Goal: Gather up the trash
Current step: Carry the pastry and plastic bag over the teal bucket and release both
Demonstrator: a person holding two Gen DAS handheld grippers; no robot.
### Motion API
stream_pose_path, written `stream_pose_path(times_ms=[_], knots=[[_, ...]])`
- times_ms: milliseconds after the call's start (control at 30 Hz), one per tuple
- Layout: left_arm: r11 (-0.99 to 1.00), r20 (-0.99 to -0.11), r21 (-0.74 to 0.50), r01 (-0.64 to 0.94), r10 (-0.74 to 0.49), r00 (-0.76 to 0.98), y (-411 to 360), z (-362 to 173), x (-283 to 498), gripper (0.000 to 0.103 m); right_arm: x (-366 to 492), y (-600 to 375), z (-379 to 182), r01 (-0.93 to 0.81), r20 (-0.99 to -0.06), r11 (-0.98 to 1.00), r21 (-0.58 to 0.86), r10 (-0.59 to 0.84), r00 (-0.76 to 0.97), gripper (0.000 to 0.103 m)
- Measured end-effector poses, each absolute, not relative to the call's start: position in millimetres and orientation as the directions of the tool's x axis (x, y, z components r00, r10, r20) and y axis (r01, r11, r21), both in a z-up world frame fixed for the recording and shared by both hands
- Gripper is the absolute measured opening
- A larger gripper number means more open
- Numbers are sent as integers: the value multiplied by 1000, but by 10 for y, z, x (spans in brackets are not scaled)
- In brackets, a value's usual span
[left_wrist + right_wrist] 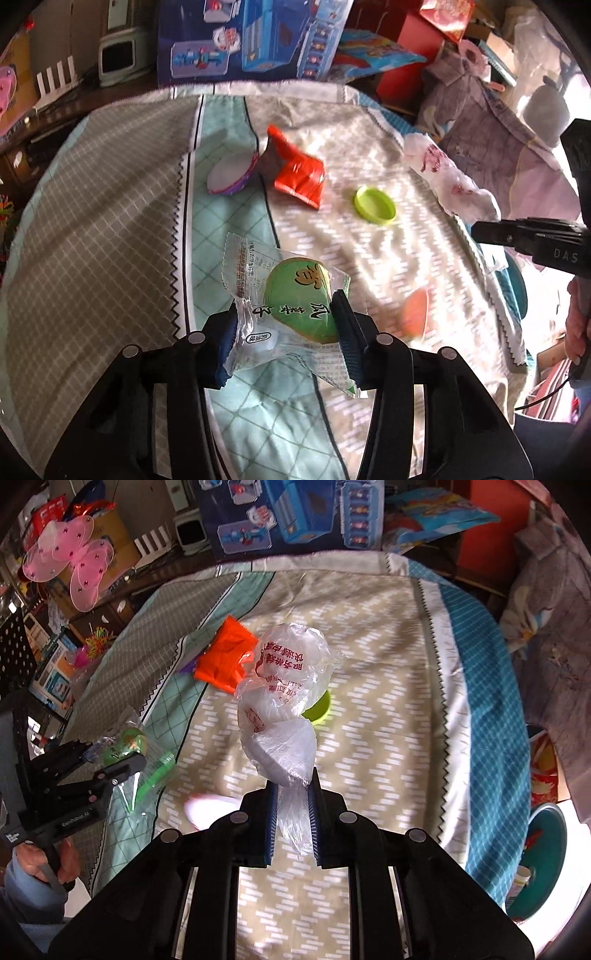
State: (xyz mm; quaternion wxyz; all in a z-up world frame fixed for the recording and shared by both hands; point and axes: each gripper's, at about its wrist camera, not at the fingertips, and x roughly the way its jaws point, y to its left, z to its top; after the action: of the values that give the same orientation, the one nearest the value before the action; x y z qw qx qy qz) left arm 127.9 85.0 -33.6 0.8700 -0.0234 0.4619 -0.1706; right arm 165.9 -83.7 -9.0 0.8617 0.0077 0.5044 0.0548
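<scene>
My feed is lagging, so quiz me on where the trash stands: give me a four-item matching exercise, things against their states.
Things:
1. green snack packet
2. white plastic bag
3. green lid
4. red wrapper

States:
A. lying on the cloth, beside the round purple-rimmed lid
B. pinched by its neck in the right tool
C. lying alone on the beige zigzag cloth
D. clamped between the pads of the left tool

Pairs: 1-D, 2-B, 3-C, 4-A
</scene>
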Motion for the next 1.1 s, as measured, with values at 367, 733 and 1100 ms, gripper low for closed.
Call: stream_pose_path(times_ms=[367, 733, 1100], knots=[[897, -763, -158, 412, -376, 526, 123, 49, 1197, 47, 1243, -1398, 56, -5, -854, 997, 77, 69, 516, 15], [802, -762, -145, 579, -464, 452, -1229, 152, 1182, 48, 556, -2590, 76, 179, -847, 982, 64, -41, 529, 15], [643, -777, -148, 751, -546, 315, -2808, 93, 978, 48, -278, -3898, -140, 414, -850, 905, 100, -138, 508, 15]])
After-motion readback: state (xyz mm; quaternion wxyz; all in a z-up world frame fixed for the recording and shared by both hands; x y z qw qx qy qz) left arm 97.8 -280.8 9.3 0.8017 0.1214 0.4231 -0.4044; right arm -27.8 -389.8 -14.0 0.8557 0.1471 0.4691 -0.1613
